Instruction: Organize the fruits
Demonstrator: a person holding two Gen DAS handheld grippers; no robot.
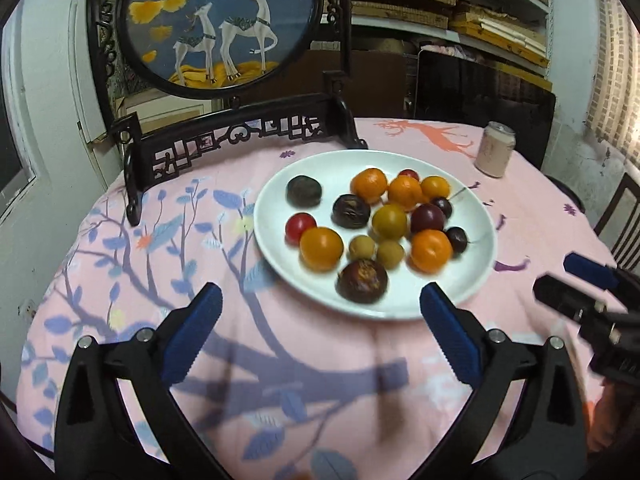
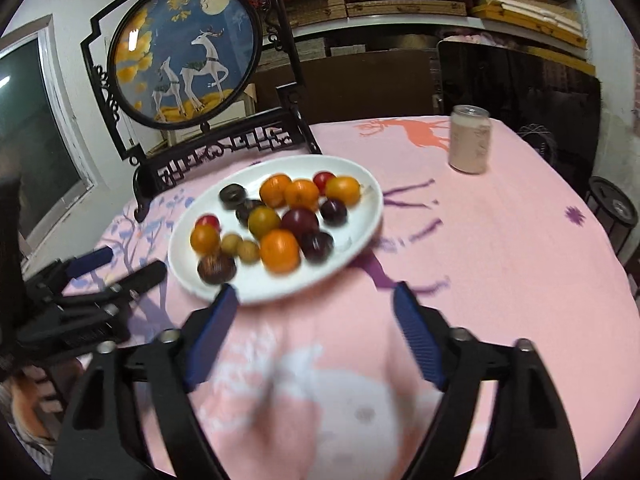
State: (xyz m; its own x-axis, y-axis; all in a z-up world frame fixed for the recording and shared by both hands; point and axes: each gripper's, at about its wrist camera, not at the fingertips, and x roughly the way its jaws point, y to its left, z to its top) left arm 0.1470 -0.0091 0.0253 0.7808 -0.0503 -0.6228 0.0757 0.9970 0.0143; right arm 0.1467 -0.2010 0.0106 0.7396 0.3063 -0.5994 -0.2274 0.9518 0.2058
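On the pink tablecloth (image 1: 320, 360) a white plate (image 1: 276, 196) holds fruits (image 1: 390, 220) (both grippers' fingers apart, empty).

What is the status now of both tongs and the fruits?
Left tongs open, empty. Right tongs open, empty. Fruits all on white plate, untouched. Can stands apart; nothing in the way.

Ahead of the left gripper (image 1: 320, 308), one round white ceramic plate (image 1: 276, 196) is seen. On it are counted five round orange tangerines (image 1: 321, 249), three wrinkled dark brown passion fruits (image 1: 362, 281), two small tan longans (image 1: 361, 247), and two red cherry tomatoes (image 1: 300, 227). One pink drink can (image 1: 494, 149) is seen beyond.
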